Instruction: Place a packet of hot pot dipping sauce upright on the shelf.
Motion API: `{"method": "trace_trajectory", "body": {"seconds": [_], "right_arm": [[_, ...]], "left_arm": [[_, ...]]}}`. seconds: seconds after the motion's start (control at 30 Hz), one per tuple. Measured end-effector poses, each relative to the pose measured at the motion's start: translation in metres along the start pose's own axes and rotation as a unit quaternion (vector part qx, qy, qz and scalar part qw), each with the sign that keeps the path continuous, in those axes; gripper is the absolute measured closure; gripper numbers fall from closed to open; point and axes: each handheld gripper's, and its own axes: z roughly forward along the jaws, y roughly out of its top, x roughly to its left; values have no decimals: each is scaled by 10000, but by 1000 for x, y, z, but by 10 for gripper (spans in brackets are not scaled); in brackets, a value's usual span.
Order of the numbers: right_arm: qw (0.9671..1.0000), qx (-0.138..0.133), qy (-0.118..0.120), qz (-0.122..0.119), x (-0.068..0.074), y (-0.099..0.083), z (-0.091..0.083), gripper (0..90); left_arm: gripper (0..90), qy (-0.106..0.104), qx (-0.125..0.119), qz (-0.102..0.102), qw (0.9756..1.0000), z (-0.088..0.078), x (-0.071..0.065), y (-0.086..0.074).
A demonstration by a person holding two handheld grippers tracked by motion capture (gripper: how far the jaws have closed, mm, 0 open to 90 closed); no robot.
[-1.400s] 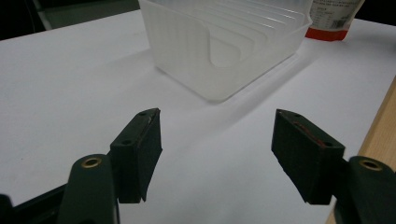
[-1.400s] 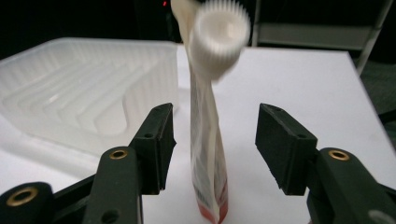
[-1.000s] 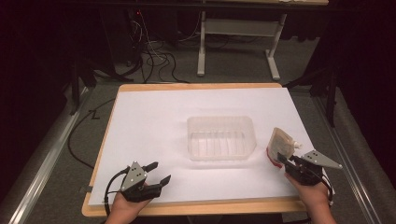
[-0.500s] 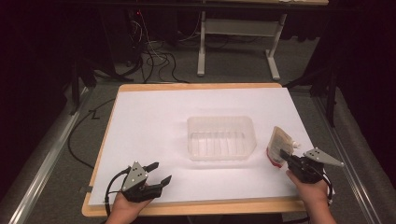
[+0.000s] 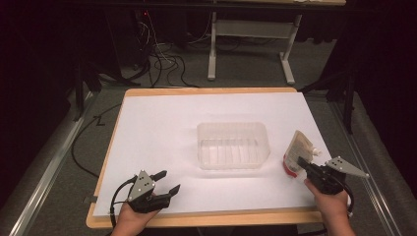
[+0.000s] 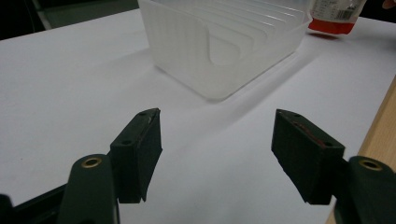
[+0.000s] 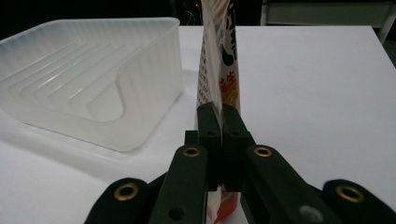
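Dark room, white desk (image 5: 162, 128): right gripper (image 5: 302, 162), jaws just closed, pinches upright pouch (image 5: 297, 150) just right of tub (image 5: 232, 144); left gripper (image 5: 166, 183) spread, empty, farther off.

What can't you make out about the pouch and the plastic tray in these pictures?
- Pouch print: too small in the high view; in the right gripper view its edge faces the camera and the right hand-held gripper, shut on it, covers its lower part.
- Pouch top: cut off by the upper edge in the left gripper view.
- Plastic tray left end: cut off by the frame edge in the right gripper view.
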Motion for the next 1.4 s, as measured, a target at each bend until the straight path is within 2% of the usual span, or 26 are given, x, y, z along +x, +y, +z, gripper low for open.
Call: {"method": "trace_trajectory", "body": {"seconds": [0.4,0.7,1.03,1.27,1.4], "right_arm": [[9992,-295,268,-78,17,8,-15,900],[9976,-514,439,-134,35,16,-26,900],[9953,-714,620,-186,46,24,-36,900],[9936,-758,799,-236,55,27,-35,900],[9924,-761,943,-234,66,30,-31,900]], "left_arm": [[341,-20,-22,-2,10000,1,0,1],[341,-20,-40,7,10000,2,0,2],[341,-7,-55,4,10000,1,1,2],[341,-12,-42,6,10000,2,1,2],[342,-9,-39,5,10000,2,0,2]]}}
